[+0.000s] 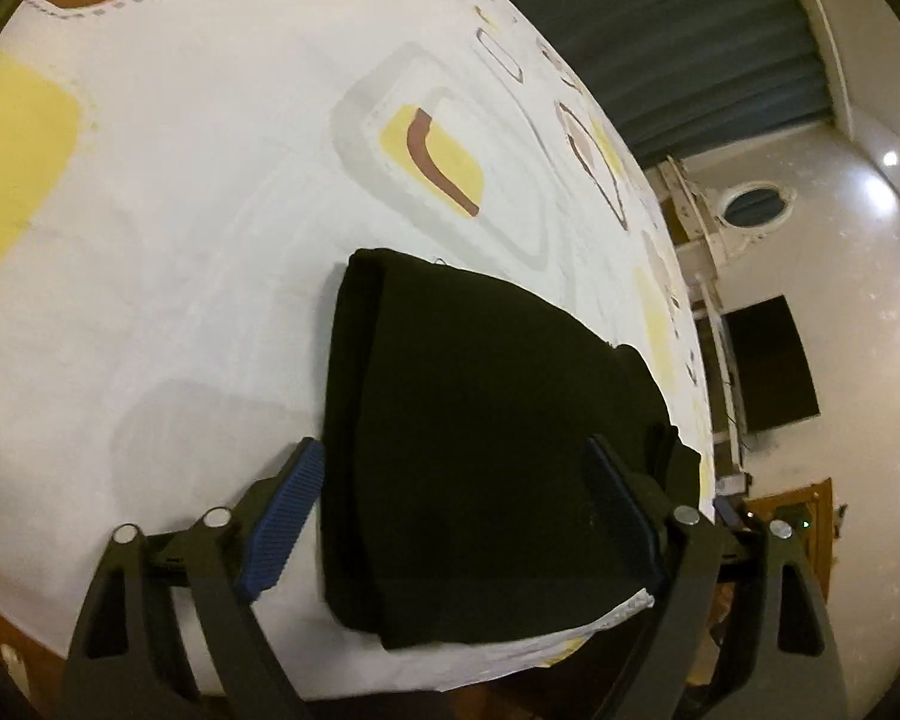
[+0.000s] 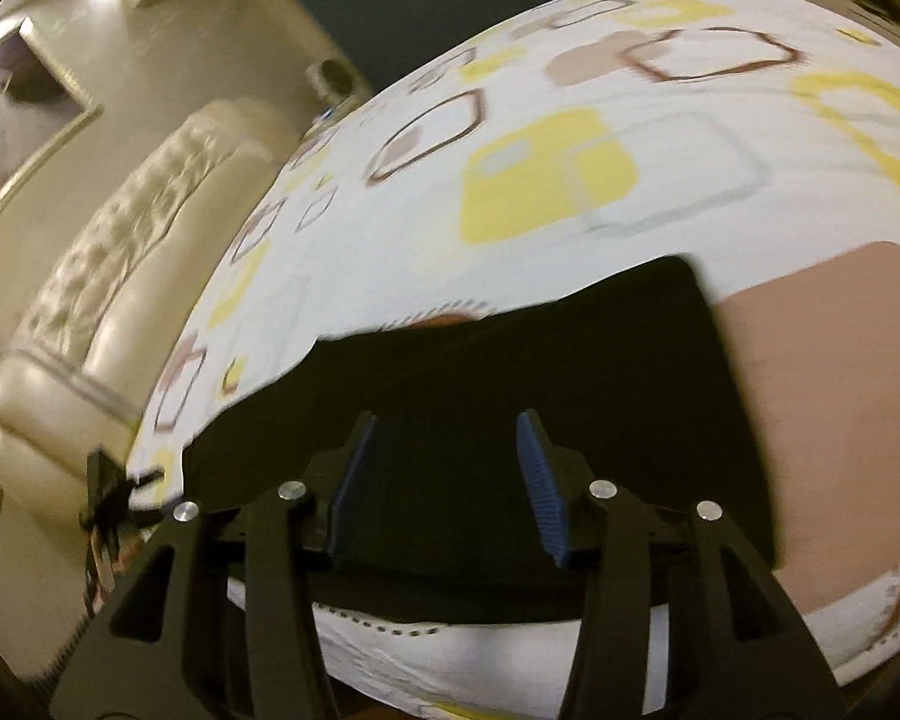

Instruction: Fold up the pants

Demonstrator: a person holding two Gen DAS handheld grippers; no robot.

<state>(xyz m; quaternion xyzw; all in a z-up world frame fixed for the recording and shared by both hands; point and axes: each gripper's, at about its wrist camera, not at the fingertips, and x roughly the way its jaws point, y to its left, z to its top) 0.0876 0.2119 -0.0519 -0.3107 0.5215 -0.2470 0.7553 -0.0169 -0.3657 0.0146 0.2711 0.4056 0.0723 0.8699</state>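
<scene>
Pants [image 1: 486, 438], black and folded into a compact block, lie on a bed sheet [image 1: 198, 228] printed with yellow, brown and grey rounded squares, near the sheet's near edge. In the left wrist view, going from the left, the left gripper [image 1: 450, 516] has its left blue ribbed pad [image 1: 279, 525] over bare sheet just beside the fold's left edge, while its right pad [image 1: 621, 516] stands over the dark cloth near the bundle's right side; the jaws are spread wide with the bundle between them, and nothing is clamped. Further right, beyond the bed's edge, a dark screen [image 1: 771, 363] hangs on a pale wall. In the right wrist view, which is blurred, a cream tufted headboard [image 2: 108, 312] stands at the left, then the sheet [image 2: 540, 192], with the pants [image 2: 510, 372] across the lower middle. The right gripper [image 2: 447, 492] is above the black cloth, jaws parted, both blue pads [image 2: 543, 492] clear of any grip.
</scene>
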